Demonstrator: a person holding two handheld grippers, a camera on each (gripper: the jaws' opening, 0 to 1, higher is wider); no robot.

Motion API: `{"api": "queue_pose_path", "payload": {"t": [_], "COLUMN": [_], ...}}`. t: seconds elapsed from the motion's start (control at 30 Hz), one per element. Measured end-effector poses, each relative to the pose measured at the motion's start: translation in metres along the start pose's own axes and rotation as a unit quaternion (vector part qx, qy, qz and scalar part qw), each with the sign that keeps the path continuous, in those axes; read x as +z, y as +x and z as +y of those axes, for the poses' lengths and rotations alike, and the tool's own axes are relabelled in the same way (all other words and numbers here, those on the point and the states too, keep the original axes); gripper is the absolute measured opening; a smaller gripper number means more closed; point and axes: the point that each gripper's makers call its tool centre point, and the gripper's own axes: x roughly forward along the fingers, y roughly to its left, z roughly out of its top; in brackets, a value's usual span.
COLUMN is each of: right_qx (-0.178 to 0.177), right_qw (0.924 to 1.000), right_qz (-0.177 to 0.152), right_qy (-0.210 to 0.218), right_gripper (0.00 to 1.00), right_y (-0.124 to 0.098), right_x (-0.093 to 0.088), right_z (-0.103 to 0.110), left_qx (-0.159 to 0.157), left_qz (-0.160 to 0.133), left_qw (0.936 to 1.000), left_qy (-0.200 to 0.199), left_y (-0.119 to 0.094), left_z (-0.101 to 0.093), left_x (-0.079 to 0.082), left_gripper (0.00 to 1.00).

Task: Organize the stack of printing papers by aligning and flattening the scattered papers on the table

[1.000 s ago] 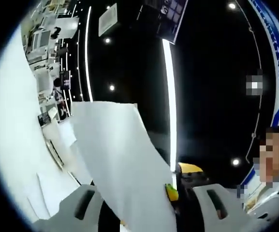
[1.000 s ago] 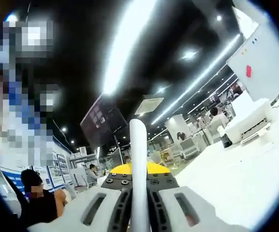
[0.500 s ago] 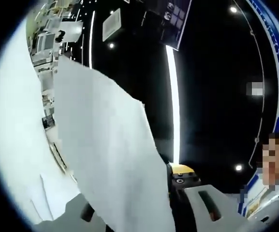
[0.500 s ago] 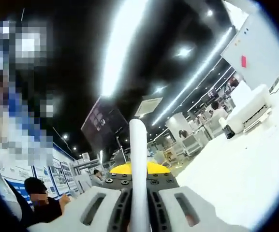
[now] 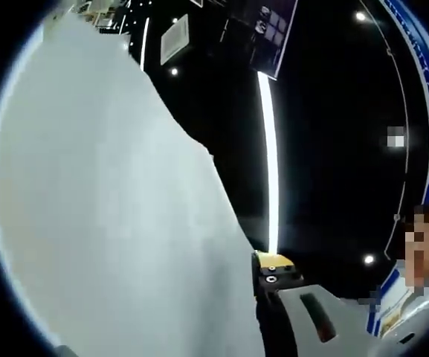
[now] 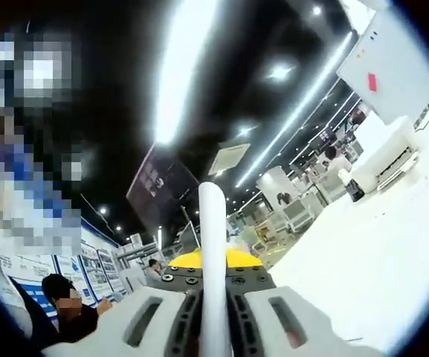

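Note:
A big white sheet of printing paper (image 5: 125, 223) hangs close in front of the left gripper view and covers its whole left half. It hides one jaw of my left gripper (image 5: 233, 305); the other grey jaw shows at the bottom right, beside the sheet's edge. Just beyond that edge sits the right gripper's yellow and black front (image 5: 275, 262). In the right gripper view the paper (image 6: 213, 223) stands edge-on as a thin white strip. My right gripper (image 6: 213, 297) is shut on it, both dark pads against the strip. Behind it shows the left gripper's yellow front (image 6: 236, 259).
A white table (image 6: 363, 253) spreads to the right, with a white printer (image 6: 389, 152) at its far side. A seated person (image 6: 73, 312) is at the lower left, another person (image 5: 422, 245) at the right edge. Dark ceiling with strip lights lies overhead.
The sheet has swung toward the left camera, growing from a narrow strip to half the view and hiding the left jaw and the table. The right gripper's hold is unchanged.

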Motion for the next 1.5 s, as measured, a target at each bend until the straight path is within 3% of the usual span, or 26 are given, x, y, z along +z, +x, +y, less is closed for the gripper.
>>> {"api": "queue_pose_path", "payload": {"t": [0.23, 0.63, 1.03, 1.33, 1.5], "right_qx": [-0.006, -0.023, -0.044, -0.061, -0.073], "right_qw": [1.0, 0.9988, 0.9971, 0.9957, 0.9947], "right_qz": [0.003, 0.009, 0.012, -0.001, -0.025], "right_qy": [-0.003, -0.044, -0.061, -0.069, -0.067], "right_gripper": [0.05, 0.13, 0.18, 0.18, 0.12], "right_y": [-0.001, -0.004, -0.016, -0.027, -0.039], "right_x": [-0.004, -0.002, 0.006, 0.017, 0.031], "right_z": [-0.003, -0.009, -0.024, -0.033, -0.044], "left_qx": [0.004, 0.021, 0.035, 0.049, 0.065], "left_qz": [0.0, 0.002, 0.018, 0.01, 0.0], "left_qw": [1.0, 0.9998, 0.9989, 0.9983, 0.9972], "left_qy": [0.006, -0.001, 0.024, 0.031, 0.037], "left_y": [-0.002, -0.006, -0.014, -0.021, -0.029], "left_z": [0.001, 0.007, 0.006, 0.009, 0.016], "left_x": [0.002, 0.006, 0.009, 0.018, 0.03], "left_gripper": [0.06, 0.06, 0.05, 0.05, 0.05]}}
